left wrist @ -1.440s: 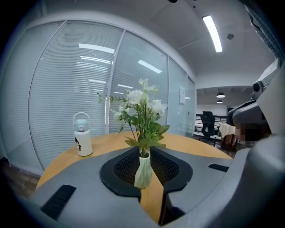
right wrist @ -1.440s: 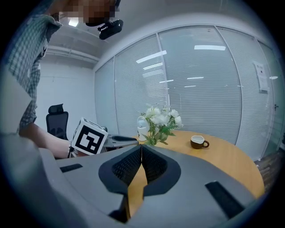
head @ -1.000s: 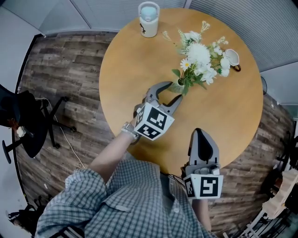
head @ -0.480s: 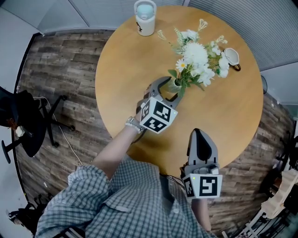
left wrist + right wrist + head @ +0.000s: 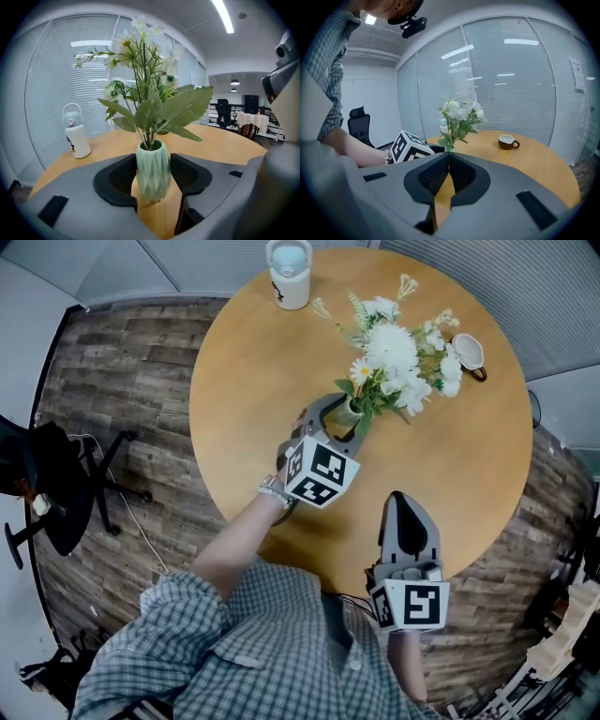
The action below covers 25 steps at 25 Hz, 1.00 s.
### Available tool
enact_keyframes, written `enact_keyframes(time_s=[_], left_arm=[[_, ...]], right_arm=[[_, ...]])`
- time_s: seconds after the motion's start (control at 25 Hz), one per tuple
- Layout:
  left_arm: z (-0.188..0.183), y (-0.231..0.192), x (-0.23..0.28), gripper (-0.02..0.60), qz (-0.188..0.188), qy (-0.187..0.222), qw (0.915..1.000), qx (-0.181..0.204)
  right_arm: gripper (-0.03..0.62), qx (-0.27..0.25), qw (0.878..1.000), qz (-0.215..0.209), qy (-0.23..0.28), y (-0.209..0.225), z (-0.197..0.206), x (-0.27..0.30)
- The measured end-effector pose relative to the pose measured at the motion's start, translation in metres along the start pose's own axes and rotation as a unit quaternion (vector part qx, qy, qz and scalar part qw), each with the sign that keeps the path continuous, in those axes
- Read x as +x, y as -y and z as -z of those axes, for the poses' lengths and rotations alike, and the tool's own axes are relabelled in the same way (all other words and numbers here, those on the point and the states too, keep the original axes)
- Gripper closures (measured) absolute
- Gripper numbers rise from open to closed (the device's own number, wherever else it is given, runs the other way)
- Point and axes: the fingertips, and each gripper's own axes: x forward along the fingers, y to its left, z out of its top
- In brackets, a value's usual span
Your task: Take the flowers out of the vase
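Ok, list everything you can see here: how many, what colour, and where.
table: one, light wood, round, centre
vase: one, pale green, near the table's centre
flowers: one bunch, white with green leaves, in the vase
bottle: one, white with pale blue lid, table's far edge
cup: one, brown, white inside, on the table right of the flowers
office chair: one, black, left of the table
shirt: one, checked, bottom of the head view
left claw: one, grey, pads against the vase's sides, jaws just been closing
right claw: one, grey, shut and empty, over the table's near edge
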Motion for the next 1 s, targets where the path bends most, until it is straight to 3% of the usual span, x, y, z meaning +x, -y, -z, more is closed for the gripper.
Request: enact_keyframes(time_s=[0.24,0.48,0.8,0.84,0.88,1.0], left_arm=[[0.000,0.001,0.000,0.344,-0.007,0.005,1.0000,0.005],[-0.001,0.000,0.000,0.345,-0.013,0.010,0.9999,-0.001],[0.000,0.001,0.001,0.347,-0.012,0.013,0.9998,-0.005],[0.000,0.001,0.000,0.347,-0.012,0.013,0.9998,-0.006],[0.000,0.001,0.000,0.347,-0.011,0.013,0.9998,-0.006],[-0.001,0.001,0.000,0.347,-0.011,0.013,0.9998,-0.007]], right_arm=[[0.583,-0.007,1.000,-0.003,0.013,0.015,-0.004,0.024],[0.583,-0.085,0.996,-0.001,0.005,0.023,-0.005,0.048],[0.580,-0.077,0.996,-0.040,-0.003,0.014,0.006,0.088],[0.562,-0.074,0.996,-0.045,-0.004,0.013,0.007,0.093],[0.501,-0.070,0.996,-0.050,-0.004,0.012,0.007,0.098],[0.478,-0.063,0.996,-0.063,-0.004,0.010,0.006,0.111]])
